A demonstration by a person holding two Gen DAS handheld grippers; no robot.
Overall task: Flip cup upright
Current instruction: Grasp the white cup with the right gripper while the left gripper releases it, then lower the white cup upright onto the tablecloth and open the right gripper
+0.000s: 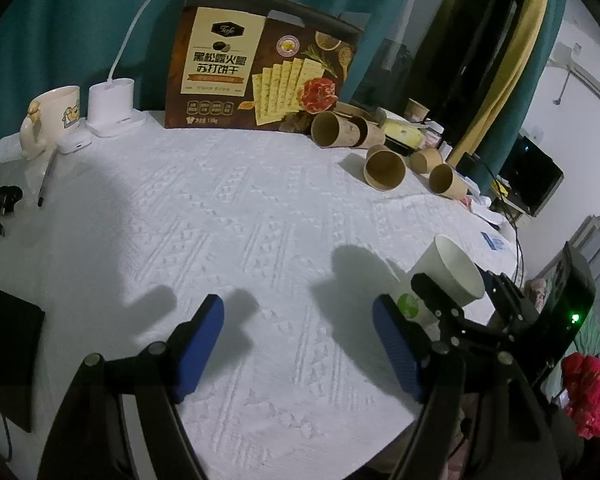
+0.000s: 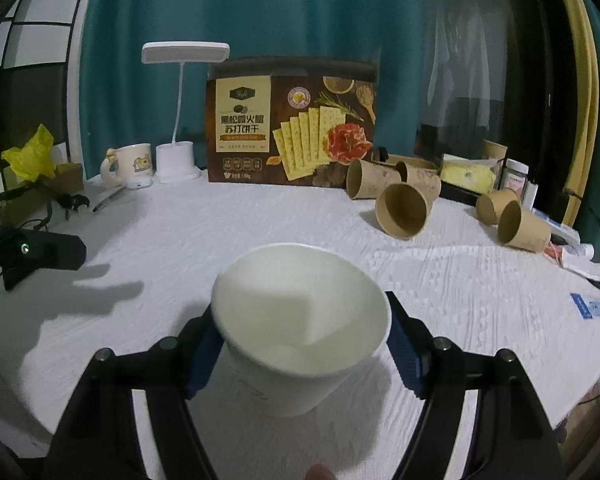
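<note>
One white cup between right gripper jaws, mouth up, tilted, over bench centre; pads beside its walls, contact unclear. Left gripper jaws apart, empty. Five brown cups lying at 1 o'clock.

A cracker box stands upright at the back of the bench, which is covered in a white textured cloth. Left of it stand a white desk lamp and a cream mug. Brown paper cups lie on their sides to the right. Teal curtains hang behind.
</note>
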